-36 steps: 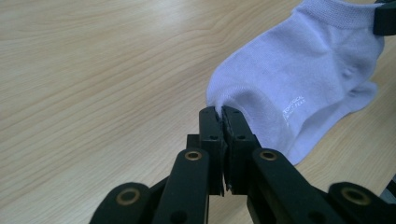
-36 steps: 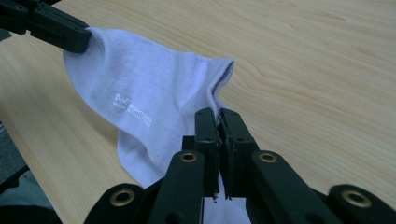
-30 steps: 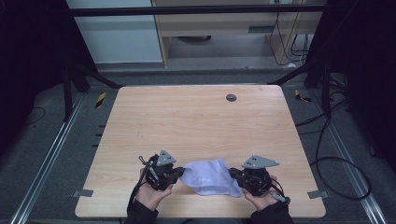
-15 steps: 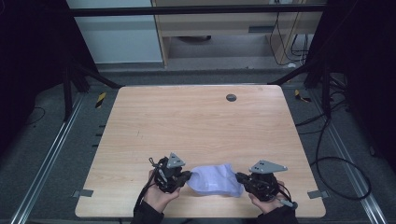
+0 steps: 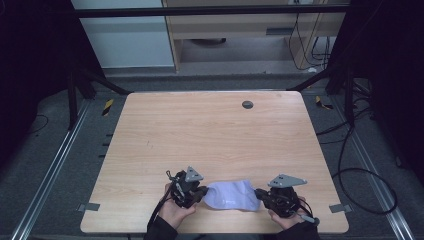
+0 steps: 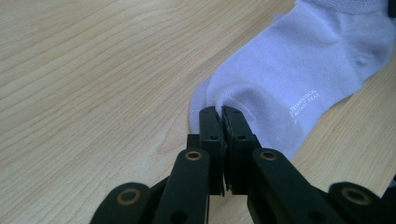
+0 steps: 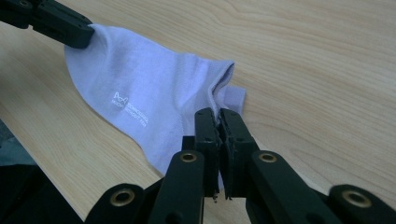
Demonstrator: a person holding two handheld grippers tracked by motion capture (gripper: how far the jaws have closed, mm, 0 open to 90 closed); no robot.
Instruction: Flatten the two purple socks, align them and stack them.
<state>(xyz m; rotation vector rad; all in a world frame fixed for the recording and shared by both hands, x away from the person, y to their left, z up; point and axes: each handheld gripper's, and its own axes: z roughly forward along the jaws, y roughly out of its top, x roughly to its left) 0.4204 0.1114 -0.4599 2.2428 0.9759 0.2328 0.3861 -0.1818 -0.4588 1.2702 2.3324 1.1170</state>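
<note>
- Now both tongs are clenched on the sock (image 5: pixel 231 195): left tongs (image 6: pixel 219 114) at the toe, right tongs (image 7: pixel 217 116) at the cuff.
- Sock lies on the desk (image 5: pixel 210 140), well apart from the round hole (image 5: pixel 247 104).
- Pull evenly, keep the fabric flat.

A lab: bare test table (image 5: pixel 210 135) on metal rails (image 5: pixel 47 180) (cables (image 5: pixel 350 150) trailing).
</note>
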